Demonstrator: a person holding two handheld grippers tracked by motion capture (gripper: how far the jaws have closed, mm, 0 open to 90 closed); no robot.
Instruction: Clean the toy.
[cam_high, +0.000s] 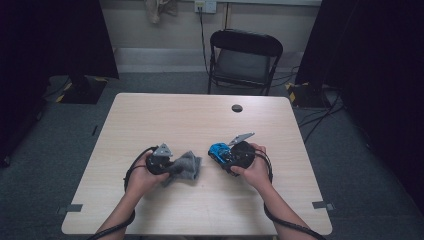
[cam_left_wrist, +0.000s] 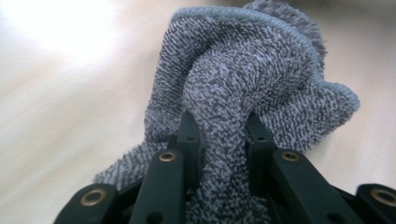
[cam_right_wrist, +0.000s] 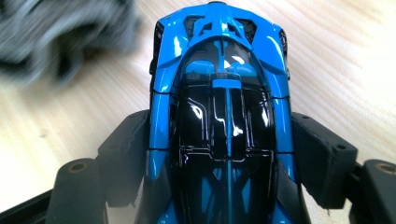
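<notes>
A grey knitted cloth lies bunched on the wooden table, left of centre. My left gripper is shut on a fold of that cloth, which bulges up between the jaws in the left gripper view. A blue and black toy car sits just right of the cloth. My right gripper is shut on the toy car, its jaws pressed against both sides of the body. In the right gripper view the grey cloth shows blurred at the upper left.
A black folding chair stands beyond the far edge of the table. A round cable hole sits near the table's far right. Dark curtains hang at both sides, and cables run across the floor at the right.
</notes>
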